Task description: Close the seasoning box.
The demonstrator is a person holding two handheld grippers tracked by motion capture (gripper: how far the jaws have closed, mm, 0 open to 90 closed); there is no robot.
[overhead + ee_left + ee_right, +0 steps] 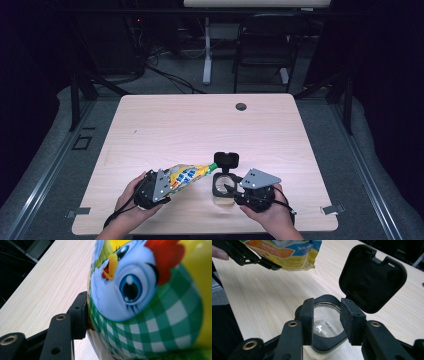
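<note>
A bright snack bag (pixel 187 175) with a cartoon chicken and green check print (pixel 150 302) hangs tilted over the table, its narrow end pointing at the jar. My left gripper (pixel 170 184) is shut on its wide end, and one black pad (pixel 80 315) presses into the foil. A small glass jar (pixel 221 185) with a black collar stands near the front edge, its hinged black lid (pixel 226 160) flipped up. My right gripper (pixel 329 320) sits over the jar's near rim with its jaws apart. The glass (pixel 325 315) shows between the pads and the lid (pixel 372 277) stands behind them.
The pale wooden table (pixel 200 125) has a round cable hole (pixel 241 106) near its far edge. Beyond it are a dark chair (pixel 262 45), a white desk leg (pixel 206 55) and cables on the floor. A hand holds each gripper at the front edge.
</note>
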